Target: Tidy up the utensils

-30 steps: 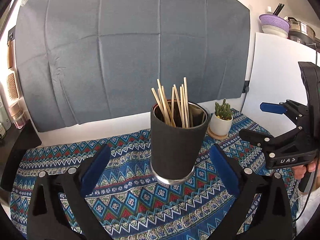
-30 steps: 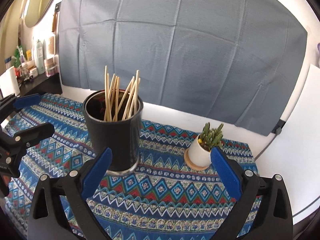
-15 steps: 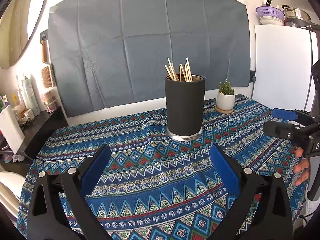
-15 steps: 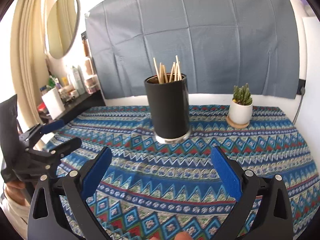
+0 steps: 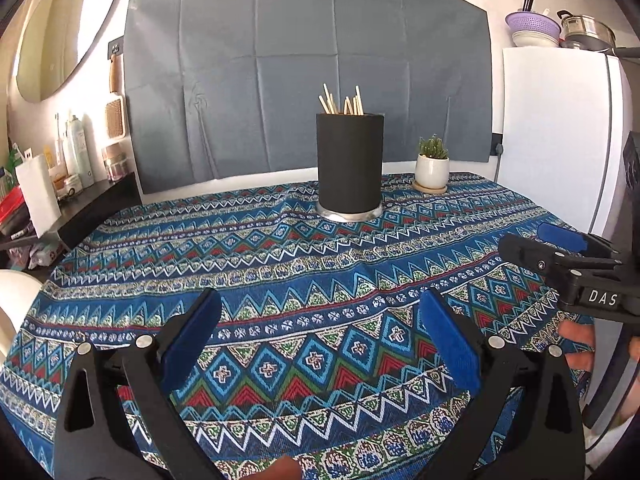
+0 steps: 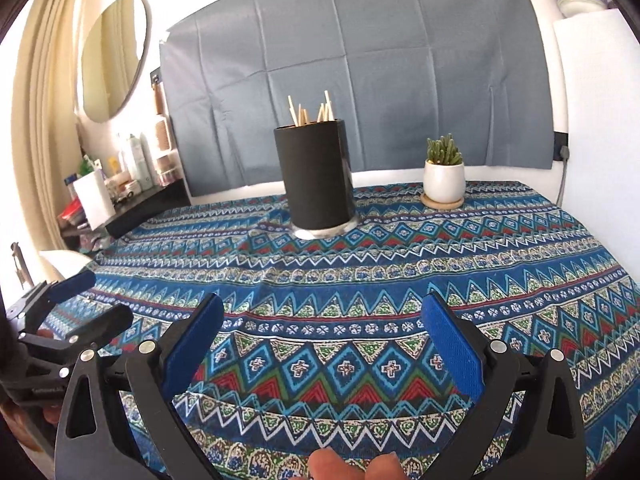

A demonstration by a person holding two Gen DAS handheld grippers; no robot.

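A black cylindrical utensil holder stands upright on the patterned tablecloth near the far edge. Several wooden chopsticks stick out of its top. It also shows in the right wrist view with the chopsticks. My left gripper is open and empty, well back from the holder over the cloth's near part. My right gripper is open and empty, also far back. Each gripper shows at the edge of the other's view: the right gripper and the left gripper.
A small cactus in a white pot sits on a coaster right of the holder. A white fridge stands at the right. A dark shelf with bottles and a paper bag is at the left. A grey cloth hangs behind.
Both grippers have drawn back from the holder toward the near edge of the table. The holder now looks small and far. Both stay open and empty.
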